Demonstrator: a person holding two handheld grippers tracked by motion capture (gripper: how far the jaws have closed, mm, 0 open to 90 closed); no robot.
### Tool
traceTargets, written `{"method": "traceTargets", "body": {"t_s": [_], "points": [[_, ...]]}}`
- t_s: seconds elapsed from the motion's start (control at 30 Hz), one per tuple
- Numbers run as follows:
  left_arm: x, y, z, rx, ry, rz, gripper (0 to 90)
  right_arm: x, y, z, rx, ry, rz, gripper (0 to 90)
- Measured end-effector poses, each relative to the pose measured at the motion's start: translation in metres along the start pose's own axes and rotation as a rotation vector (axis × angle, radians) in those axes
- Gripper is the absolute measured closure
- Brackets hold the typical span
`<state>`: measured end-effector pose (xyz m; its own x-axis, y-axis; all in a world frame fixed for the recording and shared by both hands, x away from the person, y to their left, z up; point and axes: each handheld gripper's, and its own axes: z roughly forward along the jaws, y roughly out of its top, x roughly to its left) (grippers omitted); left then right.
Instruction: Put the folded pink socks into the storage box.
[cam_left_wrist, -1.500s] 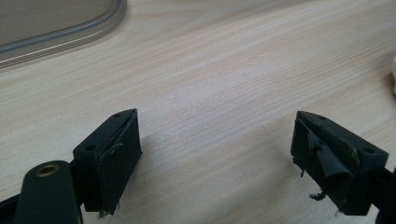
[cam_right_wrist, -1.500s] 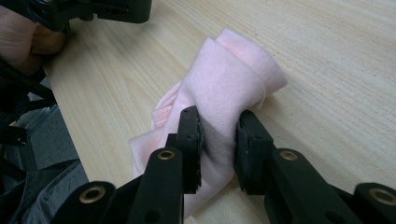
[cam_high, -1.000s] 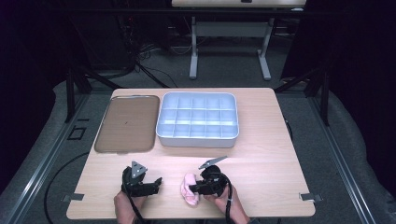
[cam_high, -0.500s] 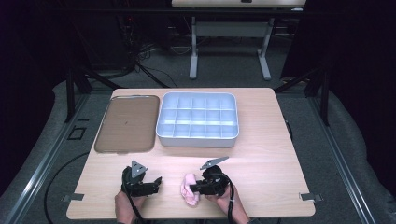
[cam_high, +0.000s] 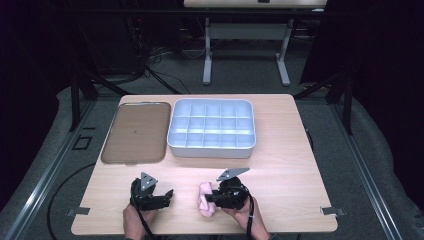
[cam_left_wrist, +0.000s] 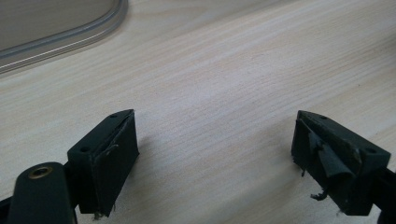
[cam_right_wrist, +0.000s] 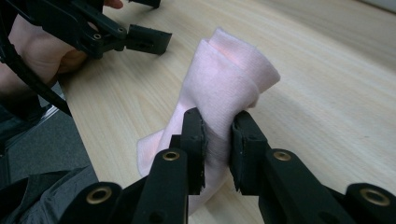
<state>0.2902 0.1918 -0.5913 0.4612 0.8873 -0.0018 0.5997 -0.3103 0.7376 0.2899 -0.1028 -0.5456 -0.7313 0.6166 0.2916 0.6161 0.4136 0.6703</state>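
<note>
The right gripper (cam_right_wrist: 217, 140) pinches a pink cloth (cam_right_wrist: 224, 88), its two black pads pressed into the folded fabric from either side. The cloth lies near the front edge of the table (cam_high: 280, 165), just left of the right gripper (cam_high: 212, 198) in the high view, where it shows as a small pink bundle (cam_high: 204, 197). Its long axis runs roughly front to back on the table there; in the right gripper view it stretches away from the jaws, the folded, rounded end pointing up and away and a flat loose corner lying on the wood at the near end, beside the table edge. The left gripper (cam_left_wrist: 215, 154) has its jaws spread wide with bare wood between them; it rests low over the table, near the cloth but apart from it (cam_high: 167, 195). Farther back on the table sit a brown tray (cam_high: 135, 132) at the left and a white divided bin (cam_high: 212, 147) just beside it, both well apart from the cloth.
</note>
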Motion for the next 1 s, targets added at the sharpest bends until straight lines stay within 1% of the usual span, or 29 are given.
{"method": "traceTargets", "body": {"t_s": [0.2,0.27,0.3,0.37,0.4,0.5,0.53,0.57,0.7,0.73,0.9,1.0], "points": [[0.000,0.000,0.000,0.000,0.000,-0.001,14.5,-0.006,0.003,-0.017,-0.027,-0.036,0.002,77.1],[0.000,0.000,0.000,0.000,0.000,0.000,14.5,-0.007,0.004,-0.022,-0.042,-0.055,0.004,77.1],[0.000,0.000,0.000,0.000,0.000,-0.001,14.5,-0.008,0.005,-0.025,-0.041,-0.060,0.002,77.1],[0.000,0.000,0.000,0.000,0.000,0.000,14.5,-0.010,0.007,-0.030,-0.058,-0.069,0.002,77.0],[0.000,0.000,0.000,0.000,0.000,0.000,14.5,-0.011,0.007,-0.033,-0.055,-0.075,-0.001,77.1],[0.000,0.000,0.000,0.000,0.000,-0.001,14.5,-0.014,0.010,-0.040,-0.065,-0.091,-0.007,77.1],[0.000,0.000,0.000,0.000,0.000,0.000,14.5,-0.014,0.010,-0.042,-0.074,-0.096,-0.001,77.0],[0.000,0.000,0.000,-0.001,0.000,-0.001,14.5,-0.015,0.011,-0.044,-0.075,-0.105,-0.008,77.1],[0.000,0.000,0.000,0.000,0.000,-0.001,14.5,-0.019,0.013,-0.054,-0.091,-0.124,-0.001,77.0],[0.000,0.000,0.000,0.000,0.000,0.000,14.5,-0.021,0.014,-0.056,-0.084,-0.127,-0.006,77.0],[0.000,0.000,0.000,0.000,0.000,0.000,14.5,-0.024,0.018,-0.065,-0.112,-0.154,0.004,77.0],[0.000,0.000,0.000,0.000,0.000,-0.001,14.5,-0.027,0.022,-0.071,-0.123,-0.169,-0.004,77.1]]}}
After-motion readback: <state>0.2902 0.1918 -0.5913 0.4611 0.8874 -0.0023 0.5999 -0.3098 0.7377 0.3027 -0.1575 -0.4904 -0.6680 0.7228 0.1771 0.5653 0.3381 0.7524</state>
